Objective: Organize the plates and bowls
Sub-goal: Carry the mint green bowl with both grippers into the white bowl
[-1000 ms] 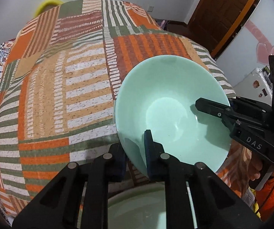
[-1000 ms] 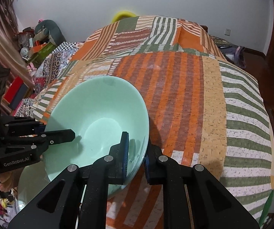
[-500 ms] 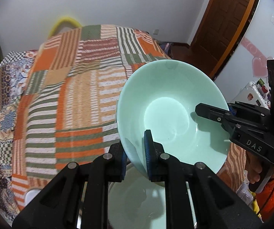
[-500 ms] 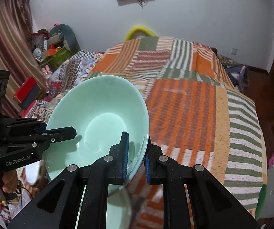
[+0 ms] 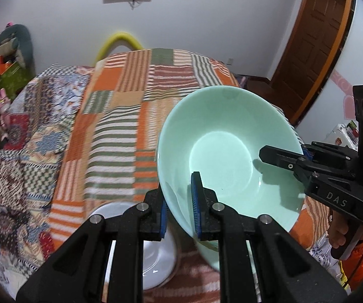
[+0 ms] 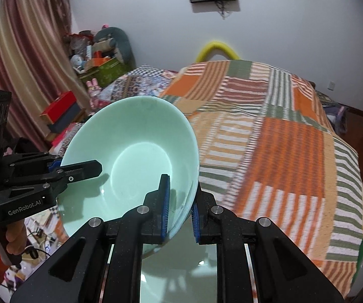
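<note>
Left wrist view: the left gripper (image 5: 178,199) is pinched on the near rim of the green bowl (image 5: 221,149) at lower centre; the right gripper (image 5: 282,155) is clamped on its rim at the right. Compared with a second earlier, the bowl is raised higher above the striped blanket (image 5: 120,126), and a white plate (image 5: 156,250) is now exposed at bottom left.
</note>
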The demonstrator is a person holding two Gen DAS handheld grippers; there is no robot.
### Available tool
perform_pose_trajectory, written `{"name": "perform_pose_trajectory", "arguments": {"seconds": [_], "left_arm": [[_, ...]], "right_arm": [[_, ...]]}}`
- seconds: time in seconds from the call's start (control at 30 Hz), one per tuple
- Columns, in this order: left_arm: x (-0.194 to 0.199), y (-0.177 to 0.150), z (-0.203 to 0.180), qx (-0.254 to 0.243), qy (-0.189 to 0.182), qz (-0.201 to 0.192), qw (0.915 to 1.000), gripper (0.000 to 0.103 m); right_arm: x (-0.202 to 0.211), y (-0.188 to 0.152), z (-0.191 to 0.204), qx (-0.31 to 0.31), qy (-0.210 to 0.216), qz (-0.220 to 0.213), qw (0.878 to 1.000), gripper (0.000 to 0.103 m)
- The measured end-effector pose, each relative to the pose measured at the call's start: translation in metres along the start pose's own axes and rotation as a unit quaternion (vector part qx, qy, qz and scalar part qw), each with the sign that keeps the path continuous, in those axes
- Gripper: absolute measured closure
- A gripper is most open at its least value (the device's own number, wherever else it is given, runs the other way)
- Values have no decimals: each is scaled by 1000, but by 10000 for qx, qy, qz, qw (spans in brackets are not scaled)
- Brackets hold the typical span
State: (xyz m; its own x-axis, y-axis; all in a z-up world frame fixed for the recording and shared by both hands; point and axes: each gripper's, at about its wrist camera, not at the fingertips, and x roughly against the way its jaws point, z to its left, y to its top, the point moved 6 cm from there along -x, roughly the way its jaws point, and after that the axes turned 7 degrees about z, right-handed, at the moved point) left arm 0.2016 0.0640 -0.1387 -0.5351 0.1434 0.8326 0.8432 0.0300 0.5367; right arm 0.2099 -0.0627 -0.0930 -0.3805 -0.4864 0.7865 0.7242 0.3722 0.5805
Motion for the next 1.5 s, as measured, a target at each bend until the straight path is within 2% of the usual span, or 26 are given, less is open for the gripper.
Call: {"name": "perform_pose_trajectory", "arguments": {"seconds": [0.23,0.5,0.9,1.33,1.5], "left_arm": [[17,-24,36,226,211,-19,9995,87],[17,-54,73,505,377,88,9980,87],[-17,-87,105,792,463,419,9949,87],[-50,-120,133,1040,509,769,9903,87],[-61,-125,143,1230,396,888,9876,87]], "right_arm": [[-20,-3,41,212,220,106,9995,89],[-47,-13,71,382,427,350,9977,89],[-90,-37,93,402,526,969,9931,87],[-114,-51,110,523,540,1356,9879,87],[-123,-57,114,599,505,1496,9856,87]]}}
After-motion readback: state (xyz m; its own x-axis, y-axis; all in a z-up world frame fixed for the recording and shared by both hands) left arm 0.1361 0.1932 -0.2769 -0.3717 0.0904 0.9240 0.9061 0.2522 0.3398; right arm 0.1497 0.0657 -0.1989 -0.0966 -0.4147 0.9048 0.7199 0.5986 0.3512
